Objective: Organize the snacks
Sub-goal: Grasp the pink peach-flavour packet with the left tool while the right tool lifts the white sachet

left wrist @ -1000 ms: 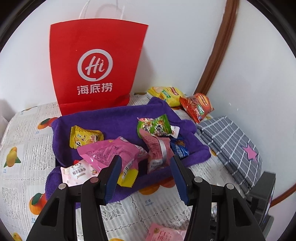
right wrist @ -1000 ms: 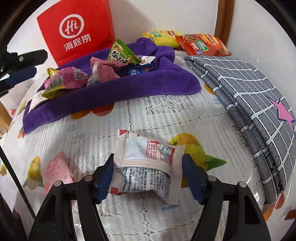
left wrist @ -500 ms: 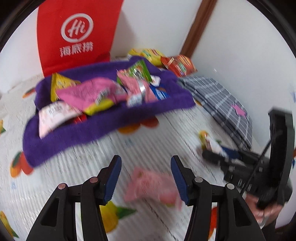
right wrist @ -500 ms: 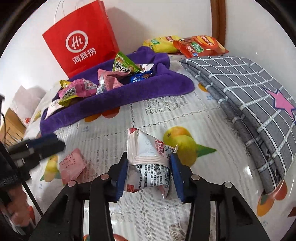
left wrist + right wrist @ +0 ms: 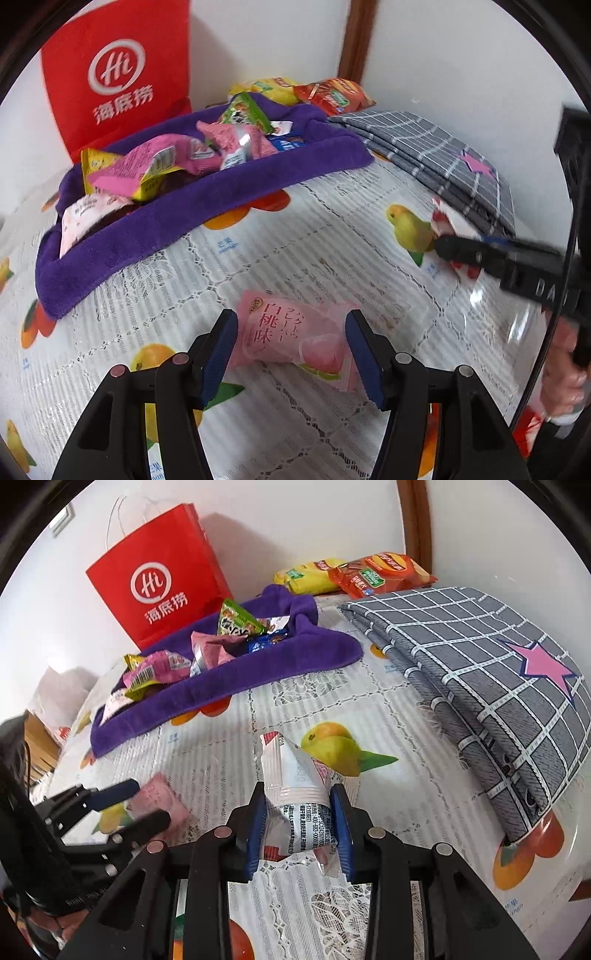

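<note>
A pink peach snack packet (image 5: 295, 343) lies flat on the fruit-print tablecloth (image 5: 332, 236). My left gripper (image 5: 291, 318) straddles it, jaws opening, pads not pressing on it. My right gripper (image 5: 298, 792) is closing, and its blue pads squeeze a white snack packet (image 5: 291, 768) that stands up, crumpled, between them. The right wrist view shows the left gripper (image 5: 147, 801) around the pink packet (image 5: 164, 799). In the left wrist view the right gripper (image 5: 443, 247) holds the white packet (image 5: 448, 221). A purple towel-lined tray (image 5: 177, 218) holds several snacks.
A red paper bag (image 5: 159, 587) stands against the wall behind the tray. Yellow (image 5: 310, 576) and orange (image 5: 380, 572) chip bags lie in the back corner. A folded grey checked cloth (image 5: 480, 664) with a pink star covers the table's right side.
My left gripper came down from the purple tray to the pink packet, which now lies between its fingers. My right gripper closed on the white packet, crumpling it upright.
</note>
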The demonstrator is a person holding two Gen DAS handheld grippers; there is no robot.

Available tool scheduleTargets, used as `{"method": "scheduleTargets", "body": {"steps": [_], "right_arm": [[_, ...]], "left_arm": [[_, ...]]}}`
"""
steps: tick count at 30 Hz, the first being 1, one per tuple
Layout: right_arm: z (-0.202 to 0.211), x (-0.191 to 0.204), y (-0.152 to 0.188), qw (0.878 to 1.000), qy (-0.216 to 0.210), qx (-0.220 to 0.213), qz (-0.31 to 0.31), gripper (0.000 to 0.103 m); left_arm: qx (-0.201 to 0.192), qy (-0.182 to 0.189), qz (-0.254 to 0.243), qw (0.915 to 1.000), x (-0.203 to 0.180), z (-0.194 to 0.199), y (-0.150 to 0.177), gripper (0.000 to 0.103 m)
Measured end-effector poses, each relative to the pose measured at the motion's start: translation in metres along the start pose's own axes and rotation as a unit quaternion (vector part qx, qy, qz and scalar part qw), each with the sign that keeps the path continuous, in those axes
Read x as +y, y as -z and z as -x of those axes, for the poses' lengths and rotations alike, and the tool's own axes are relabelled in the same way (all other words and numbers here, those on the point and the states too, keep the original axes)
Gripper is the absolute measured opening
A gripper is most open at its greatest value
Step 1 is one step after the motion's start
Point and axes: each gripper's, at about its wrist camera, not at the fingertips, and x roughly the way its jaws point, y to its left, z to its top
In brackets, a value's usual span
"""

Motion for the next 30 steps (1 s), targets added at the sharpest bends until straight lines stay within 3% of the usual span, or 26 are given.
{"method": "scheduleTargets", "body": {"steps": [2, 3, 5, 9, 10, 13, 16, 23, 30], "right_arm": [[0.002, -0.001, 0.000, 1.000, -0.002, 0.000, 0.002, 0.033], [0.002, -0.001, 0.000, 1.000, -0.002, 0.000, 0.003, 0.033], [0.001, -0.001, 0.001, 1.000, -0.004, 0.002, 0.001, 0.033], [0.000, -0.004, 0.004, 1.000, -0.011, 0.003, -0.002, 0.033], [0.000, -0.005, 0.004, 1.000, -0.012, 0.003, -0.002, 0.033], [0.000, -0.006, 0.004, 1.000, -0.015, 0.002, -0.004, 0.033], [0.000, -0.007, 0.004, 1.000, -0.015, 0.003, -0.004, 0.033], [0.003, -0.007, 0.004, 1.000, -0.014, 0.006, 0.001, 0.033], [0.014, 0.000, -0.003, 1.000, -0.023, 0.001, 0.007, 0.033]], "left_arm": [[0.000, 0.000, -0.020, 0.9998, -0.007, 0.000, 0.002, 0.061], [0.003, 0.003, -0.030, 0.9995, -0.009, -0.002, 0.002, 0.069], [0.033, 0.007, -0.034, 0.9988, -0.012, -0.012, 0.005, 0.071], [0.010, -0.007, -0.039, 0.9992, -0.017, -0.008, 0.009, 0.072], [0.010, -0.003, -0.032, 0.9994, -0.015, -0.008, 0.009, 0.071], [0.004, -0.004, -0.015, 0.9999, -0.008, -0.007, 0.006, 0.048], [0.005, 0.002, 0.005, 1.0000, 0.002, -0.008, 0.002, 0.035], [-0.013, 0.005, 0.026, 0.9996, 0.007, 0.004, -0.002, 0.033], [-0.039, -0.027, 0.030, 0.9984, 0.002, 0.029, -0.012, 0.033]]}}
